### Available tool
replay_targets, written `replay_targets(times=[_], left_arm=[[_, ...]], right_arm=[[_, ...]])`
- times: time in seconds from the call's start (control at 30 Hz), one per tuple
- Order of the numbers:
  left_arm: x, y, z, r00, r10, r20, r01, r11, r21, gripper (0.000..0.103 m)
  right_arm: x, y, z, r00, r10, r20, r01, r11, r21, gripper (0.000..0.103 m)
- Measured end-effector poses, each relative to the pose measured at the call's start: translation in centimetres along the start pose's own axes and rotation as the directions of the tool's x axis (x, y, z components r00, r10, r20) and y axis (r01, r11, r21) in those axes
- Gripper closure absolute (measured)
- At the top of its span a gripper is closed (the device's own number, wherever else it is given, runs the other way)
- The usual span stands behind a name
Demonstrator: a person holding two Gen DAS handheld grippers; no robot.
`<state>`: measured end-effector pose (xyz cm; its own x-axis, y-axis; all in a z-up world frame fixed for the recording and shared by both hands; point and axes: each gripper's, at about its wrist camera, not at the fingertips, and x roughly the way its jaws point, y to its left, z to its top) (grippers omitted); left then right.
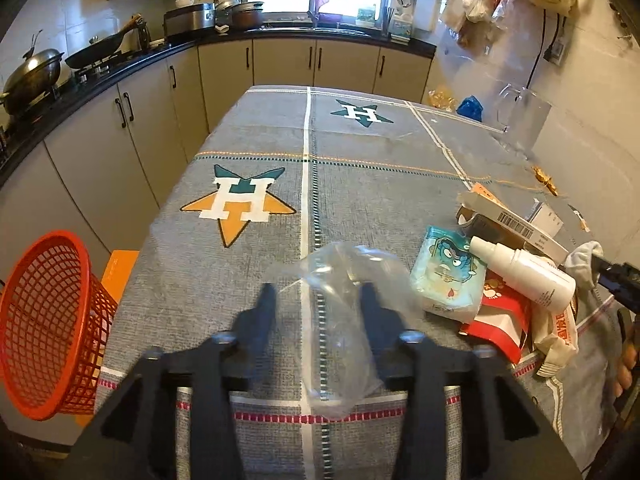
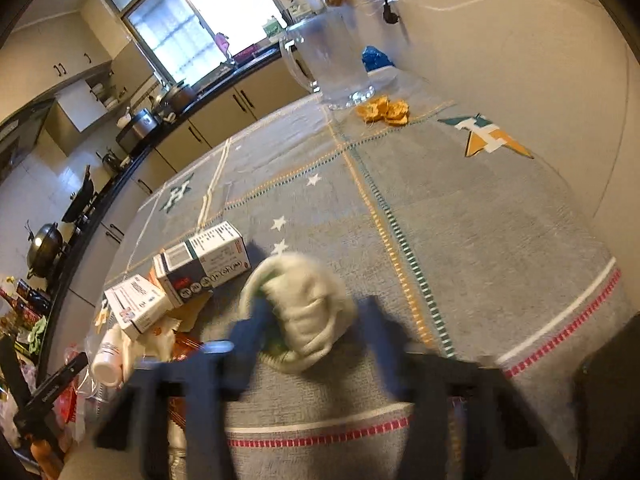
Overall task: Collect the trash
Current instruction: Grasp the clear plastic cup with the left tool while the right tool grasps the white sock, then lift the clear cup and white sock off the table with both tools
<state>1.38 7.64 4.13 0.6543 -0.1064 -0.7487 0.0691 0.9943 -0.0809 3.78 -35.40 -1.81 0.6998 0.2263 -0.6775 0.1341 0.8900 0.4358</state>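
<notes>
In the left wrist view my left gripper (image 1: 316, 300) is open over the table, with a crumpled clear plastic bag (image 1: 340, 308) lying between its fingers. A red mesh basket (image 1: 44, 324) stands off the table's left edge. A trash pile lies at the right: a blue cartoon wipes pack (image 1: 446, 276), a white spray bottle (image 1: 524, 272), a red packet (image 1: 500, 320) and cardboard boxes (image 1: 508, 220). In the right wrist view my right gripper (image 2: 316, 312) is open around a crumpled whitish cloth wad (image 2: 304, 304). Boxes (image 2: 200, 264) and the white bottle (image 2: 106, 356) lie to its left.
A grey tablecloth with star patterns (image 1: 240, 204) covers the table. A clear glass pitcher (image 2: 332, 60) and orange scraps (image 2: 384, 112) sit at the far end near the wall. Kitchen counters with pans (image 1: 32, 76) run along the left and back.
</notes>
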Motion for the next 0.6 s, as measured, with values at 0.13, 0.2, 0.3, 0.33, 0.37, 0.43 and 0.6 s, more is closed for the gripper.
replay_targets(times=[0.13, 0.2, 0.3, 0.33, 0.37, 0.43, 0.6], left_arm=[[0.0, -0.2, -0.2, 1.000, 0.005, 0.015, -0.005, 1.000, 0.007, 0.064], [0.0, -0.2, -0.3, 1.000, -0.017, 0.009, 0.017, 1.000, -0.001, 0.074], [-0.3, -0.4, -0.4, 0.999, -0.033, 0.006, 0.033, 0.999, -0.009, 0.086], [-0.4, -0.5, -0.5, 0.999, -0.042, 0.003, 0.042, 0.999, -0.005, 0.092], [-0.5, -0.6, -0.6, 0.999, -0.051, 0.003, 0.051, 0.999, -0.004, 0.095], [-0.7, -0.9, -0.8, 0.998, -0.061, 0.001, 0.061, 0.998, 0.000, 0.098], [-1.6, -1.1, -1.3, 0.998, -0.067, 0.018, 0.067, 0.998, -0.004, 0.099]], right_arm=[[-0.6, 0.1, -0.4, 1.000, 0.011, 0.025, -0.011, 1.000, -0.012, 0.076], [-1.1, 0.3, -0.6, 0.999, 0.024, 0.035, -0.023, 1.000, -0.014, 0.077], [-1.9, 0.5, -1.0, 0.998, 0.029, 0.057, -0.028, 0.999, -0.023, 0.078], [-2.2, 0.6, -1.0, 0.997, 0.030, 0.064, -0.029, 0.999, -0.026, 0.078], [-2.5, 0.7, -1.1, 0.997, 0.031, 0.076, -0.029, 0.999, -0.028, 0.078], [-3.1, 0.8, -1.0, 0.995, 0.034, 0.091, -0.031, 0.999, -0.036, 0.078], [-4.2, 1.2, -1.0, 0.992, 0.051, 0.117, -0.046, 0.998, -0.047, 0.079]])
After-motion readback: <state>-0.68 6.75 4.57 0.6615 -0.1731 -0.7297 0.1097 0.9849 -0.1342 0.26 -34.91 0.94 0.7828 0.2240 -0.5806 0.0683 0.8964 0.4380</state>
